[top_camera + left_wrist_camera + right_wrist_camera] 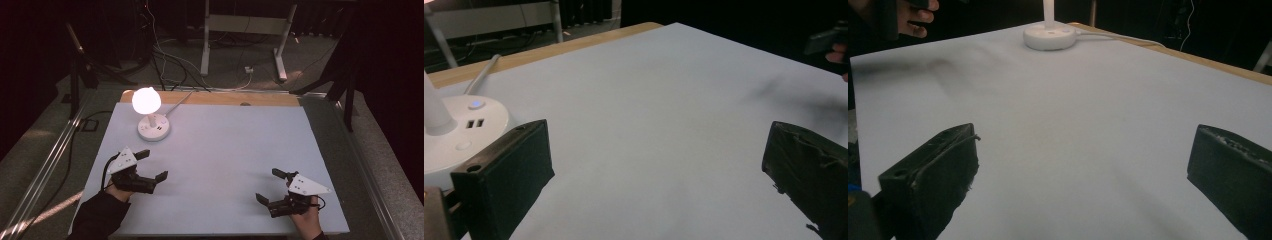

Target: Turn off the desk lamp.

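Well, the lamp (150, 114) is lit and glowing, so the job looks mostly done, or not begun if it's to be switched off; can't tell which. It stands in the upper left of the high view on the worktop (225, 150), long axis straight up, bulb on top, round base w/ buttons below. Left tongs (154, 165) sit near it, spread wide, holding nothing. Right tongs (270, 187), lower right, also spread wide & empty, well apart from the lamp.

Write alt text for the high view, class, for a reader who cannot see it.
A lit white lamp stands at the far left of a pale table. Nearer the camera, the left gripper and right gripper, each hand-held, rest open and apart, holding nothing.
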Motion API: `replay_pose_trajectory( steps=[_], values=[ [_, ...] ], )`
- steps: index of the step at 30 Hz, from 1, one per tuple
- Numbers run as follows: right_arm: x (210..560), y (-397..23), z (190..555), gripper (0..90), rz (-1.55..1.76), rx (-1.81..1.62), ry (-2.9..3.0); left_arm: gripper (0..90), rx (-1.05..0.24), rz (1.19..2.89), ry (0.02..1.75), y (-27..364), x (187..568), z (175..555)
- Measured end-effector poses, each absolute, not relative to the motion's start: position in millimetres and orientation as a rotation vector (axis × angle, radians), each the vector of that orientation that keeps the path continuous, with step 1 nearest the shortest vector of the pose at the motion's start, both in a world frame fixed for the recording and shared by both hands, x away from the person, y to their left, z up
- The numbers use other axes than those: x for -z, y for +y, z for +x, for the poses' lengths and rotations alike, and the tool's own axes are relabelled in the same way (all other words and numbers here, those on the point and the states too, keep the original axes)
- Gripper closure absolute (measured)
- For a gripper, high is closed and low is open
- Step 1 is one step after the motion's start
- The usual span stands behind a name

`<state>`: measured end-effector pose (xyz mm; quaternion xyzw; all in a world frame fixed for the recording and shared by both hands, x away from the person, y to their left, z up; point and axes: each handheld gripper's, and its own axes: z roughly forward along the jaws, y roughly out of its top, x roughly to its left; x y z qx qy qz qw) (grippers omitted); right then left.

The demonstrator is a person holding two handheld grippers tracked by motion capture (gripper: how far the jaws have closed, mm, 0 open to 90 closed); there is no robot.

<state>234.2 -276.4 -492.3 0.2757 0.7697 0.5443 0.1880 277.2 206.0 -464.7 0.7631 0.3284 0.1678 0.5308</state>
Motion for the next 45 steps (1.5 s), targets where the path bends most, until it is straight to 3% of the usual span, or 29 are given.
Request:
replay_pose_trajectory(
  steps=[33,45],
  values=[
    [492.9,-276.8,234.8,0.0,0.779,-1.535,2.172,0.6,-0.565,1.721,1.119,192.3,464.5,348.8],
    [493.4,-276.1,235.1,0.0,0.778,-1.536,2.181,0.7,-0.553,1.706,1.226,198.5,462.6,368.1]
  ],
)
